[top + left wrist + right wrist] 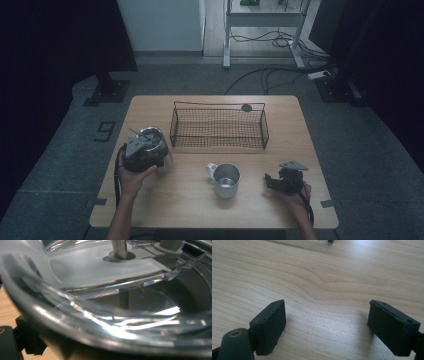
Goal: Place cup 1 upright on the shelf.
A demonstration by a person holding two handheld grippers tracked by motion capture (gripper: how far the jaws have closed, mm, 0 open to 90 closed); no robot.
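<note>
The left hand-held gripper (148, 145) is clamped on the rim of a clear glass jug (152, 139) with a plastic lid, and to do this step well it is better to keep the jug upright and lift slowly, because I think the smooth glass can slip. The wire basket (218, 128) stands just beyond, to the right. The right hand-held gripper (327, 322) rests low over the bare surface (332, 280) with jaws apart, holding nothing; the metal mug (226, 180) stands to its left

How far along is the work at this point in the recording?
Early. The wire basket holds nothing yet. The left gripper is at a clear glass pot with a lid, its rim close against the camera; whether it is gripped is unclear. The metal mug stands untouched on the table. The right gripper rests open.
</note>
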